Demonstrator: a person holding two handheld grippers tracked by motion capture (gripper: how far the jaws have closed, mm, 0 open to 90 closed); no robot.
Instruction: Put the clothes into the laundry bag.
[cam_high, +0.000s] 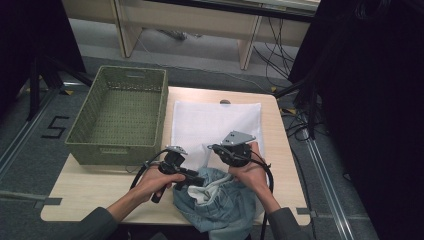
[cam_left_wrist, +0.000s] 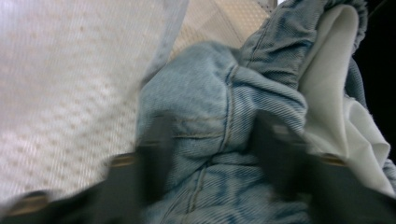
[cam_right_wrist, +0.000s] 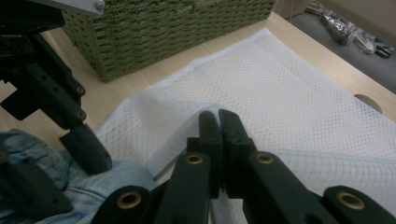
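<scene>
The right gripper (cam_right_wrist: 218, 119) has its jaws closed on the near edge of the white mesh laundry bag (cam_high: 216, 122), pinching a single raised fold of netting between the tips; the rest of the bag lies flat on the table (cam_high: 100, 187) beyond and to the right of those jaws, and the green woven basket (cam_high: 120, 115) stands farther off, ahead and to their left. The left gripper (cam_left_wrist: 212, 140) has its jaws spread apart over a bunched ridge of the denim garment (cam_high: 220, 205), one jaw on each side of a stitched seam; the picture is blurred, and whether the pads are already pressing on the cloth cannot be told. The garment sits in a crumpled heap directly under and beyond the left jaws, at the near edge of the table, with a white lining (cam_left_wrist: 336, 93) exposed to their right and the bag's netting to their left. Judged from its look, the denim is soft but thick and comparatively heavy; it will sag and drag when lifted, so hold should be taken on a seam or the elasticated hem, where the layers are doubled and least likely to slide out. The mesh is very light, limp and thin; it offers no stiffness, tends to slip from a shallow pinch, and should be held deep in the jaws by one layer at the opening's edge so that the mouth can be kept apart.
</scene>
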